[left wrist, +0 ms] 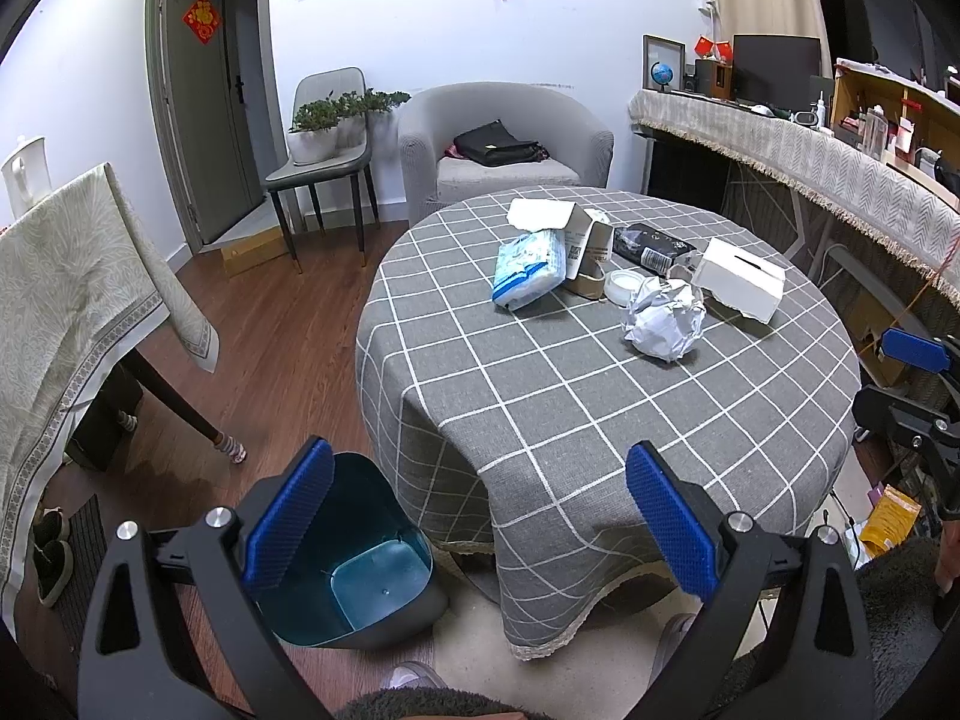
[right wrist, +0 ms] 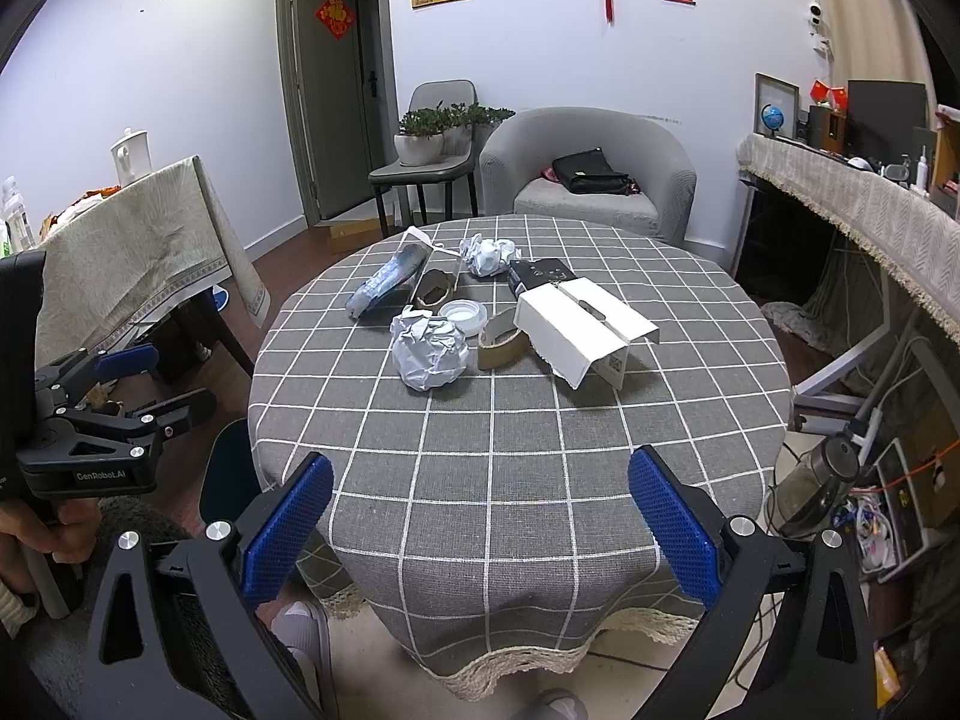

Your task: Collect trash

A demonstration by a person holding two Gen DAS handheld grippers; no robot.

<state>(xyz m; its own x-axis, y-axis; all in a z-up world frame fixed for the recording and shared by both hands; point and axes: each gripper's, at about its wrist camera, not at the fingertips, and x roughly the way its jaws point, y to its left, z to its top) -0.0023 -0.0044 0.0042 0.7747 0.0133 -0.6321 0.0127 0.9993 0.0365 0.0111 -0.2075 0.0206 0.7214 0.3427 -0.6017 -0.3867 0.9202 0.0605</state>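
Meanwhile both grippers, left and right, gape empty before the checked table.

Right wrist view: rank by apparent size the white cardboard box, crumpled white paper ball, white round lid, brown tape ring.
Largest to smallest, as seen:
1. White cardboard box
2. Crumpled white paper ball nearest the camera
3. Brown tape ring and white round lid: too alike to rank; the ball hides part of the lid.

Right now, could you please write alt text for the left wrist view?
The open left gripper hangs before a round checked table that holds crumpled paper, a white box and other trash. A blue bin stands below.
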